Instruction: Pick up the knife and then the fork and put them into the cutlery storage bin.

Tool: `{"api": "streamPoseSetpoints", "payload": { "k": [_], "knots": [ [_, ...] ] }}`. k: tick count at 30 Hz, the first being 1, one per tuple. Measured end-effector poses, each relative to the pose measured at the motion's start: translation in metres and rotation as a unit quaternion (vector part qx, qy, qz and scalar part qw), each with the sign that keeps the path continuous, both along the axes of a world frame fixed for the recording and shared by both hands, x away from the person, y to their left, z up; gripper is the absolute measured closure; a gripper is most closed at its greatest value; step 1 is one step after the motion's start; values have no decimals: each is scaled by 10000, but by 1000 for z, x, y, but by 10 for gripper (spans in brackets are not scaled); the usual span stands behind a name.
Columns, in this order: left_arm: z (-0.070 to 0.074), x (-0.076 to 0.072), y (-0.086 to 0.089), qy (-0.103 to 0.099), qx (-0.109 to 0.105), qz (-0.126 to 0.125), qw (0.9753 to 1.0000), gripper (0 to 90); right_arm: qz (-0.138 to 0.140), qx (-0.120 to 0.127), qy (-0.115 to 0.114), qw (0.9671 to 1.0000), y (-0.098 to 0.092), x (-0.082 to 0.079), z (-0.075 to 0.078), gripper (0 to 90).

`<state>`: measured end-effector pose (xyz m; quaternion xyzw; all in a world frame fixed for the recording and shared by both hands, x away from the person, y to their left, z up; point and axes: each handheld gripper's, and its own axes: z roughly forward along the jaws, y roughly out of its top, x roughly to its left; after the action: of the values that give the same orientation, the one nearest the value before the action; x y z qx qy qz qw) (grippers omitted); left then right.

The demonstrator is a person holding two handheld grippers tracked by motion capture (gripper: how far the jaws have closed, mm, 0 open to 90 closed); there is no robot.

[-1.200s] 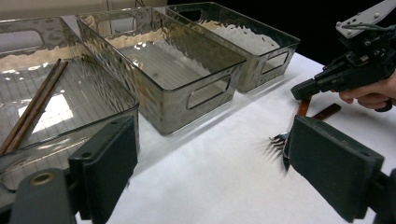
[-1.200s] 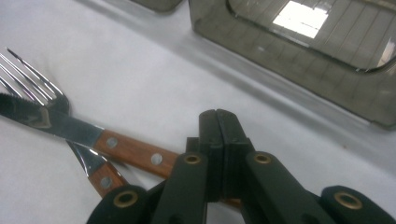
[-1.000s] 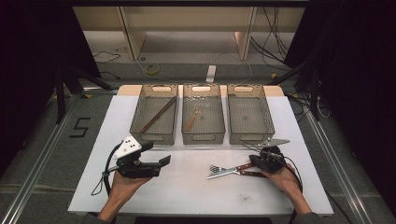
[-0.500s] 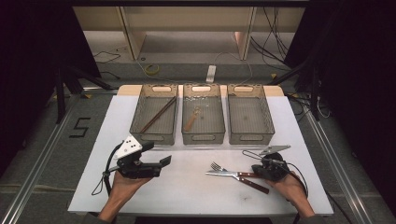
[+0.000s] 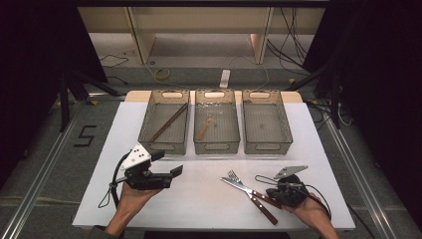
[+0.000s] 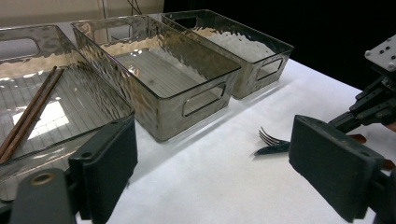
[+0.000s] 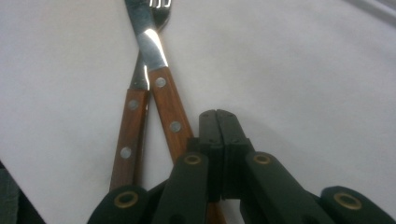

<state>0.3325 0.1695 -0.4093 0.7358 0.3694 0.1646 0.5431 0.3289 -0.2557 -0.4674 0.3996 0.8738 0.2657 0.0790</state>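
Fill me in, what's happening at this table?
A person is sorting cutlery into three bins. The right gripper, jaws closed, sits at the handles of a crossed knife and fork on the table. The left gripper hovers open and empty. Chopsticks lie in the left bin, a spoon in the middle.

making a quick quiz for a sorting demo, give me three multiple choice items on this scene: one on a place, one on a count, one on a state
1. Where do the chopsticks lie?
A. left bin
B. middle bin
C. on the table

2. How many clear bins stand in the row?
A. two
B. three
C. four

3. How are the right gripper fingers?
A. wide open
B. shut together
C. around a spoon

Answers:
1 A, they rest slanted inside the left bin.
2 B, three stand side by side.
3 B, the right gripper view shows them pressed together beside the knife and fork.
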Motion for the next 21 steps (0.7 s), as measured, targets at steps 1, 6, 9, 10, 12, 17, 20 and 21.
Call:
{"api": "streamPoseSetpoints", "payload": {
  "k": [1, 6, 9, 10, 12, 17, 20, 21],
  "knots": [
    [0, 0, 0, -9, 0, -7, 10000, 150, 34, -1, -7, 10000, 1, -1, 0, 900],
    [1, 0, 0, -8, 0, -16, 10000, 150, 171, -50, 39, 9998, 4, -3, 0, 891],
    [0, 0, -1, -2, 43, -35, 10000, 149, 205, -1, 40, 9998, 4, 0, 5, 825],
    [0, 0, -1, -15, 43, -37, 10000, 150, 237, 43, -40, 9997, 4, 1, 7, 789],
    [0, 0, -1, -36, 29, -44, 10000, 150, 317, 110, -159, 9993, 5, 1, 14, 724],
    [1, 0, 0, -58, -91, -56, 9999, 146, 727, 57, -249, 9970, 18, 2, 22, 429],
    [1, 0, 0, -102, -126, -64, 9998, 145, 843, -71, -198, 9962, 24, 4, 22, 339],
    [1, 0, 0, -113, -116, -67, 9998, 144, 892, -108, -178, 9958, 24, 5, 22, 324]
  ]
}}
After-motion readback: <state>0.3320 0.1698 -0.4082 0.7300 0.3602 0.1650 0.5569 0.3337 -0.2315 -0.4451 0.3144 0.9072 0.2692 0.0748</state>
